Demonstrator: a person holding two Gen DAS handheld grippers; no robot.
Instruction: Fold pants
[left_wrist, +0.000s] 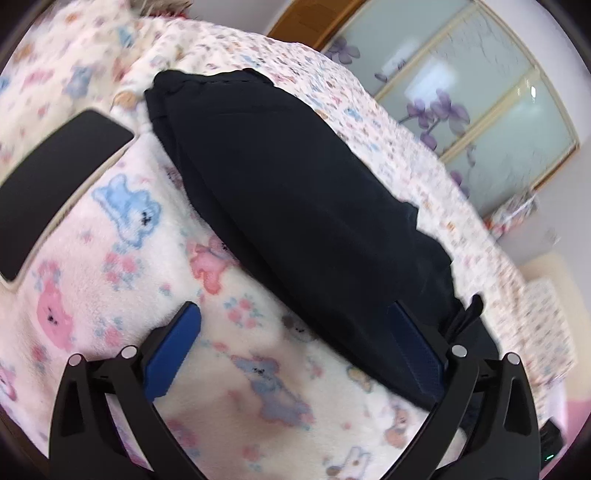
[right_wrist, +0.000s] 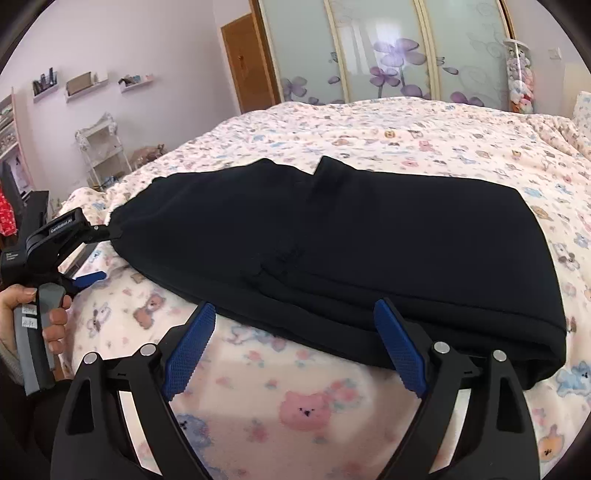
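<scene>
Black pants (right_wrist: 351, 251) lie folded on bed (right_wrist: 424, 125); right claw (right_wrist: 295, 343) open, holding nothing; left claw (left_wrist: 295, 332) open at their edge, apparently released.

Bed w/ bear-print blanket (right_wrist: 406, 133) fills the fg. Sliding frosted wardrobe doors w/ purple flowers (right_wrist: 388, 48) at 12 o'clock, wooden door (right_wrist: 247, 62) at 11. Lilac wall w/ small shelves (right_wrist: 85, 83) at 10, white wire rack (right_wrist: 101, 147) below. Soft daylight.
</scene>
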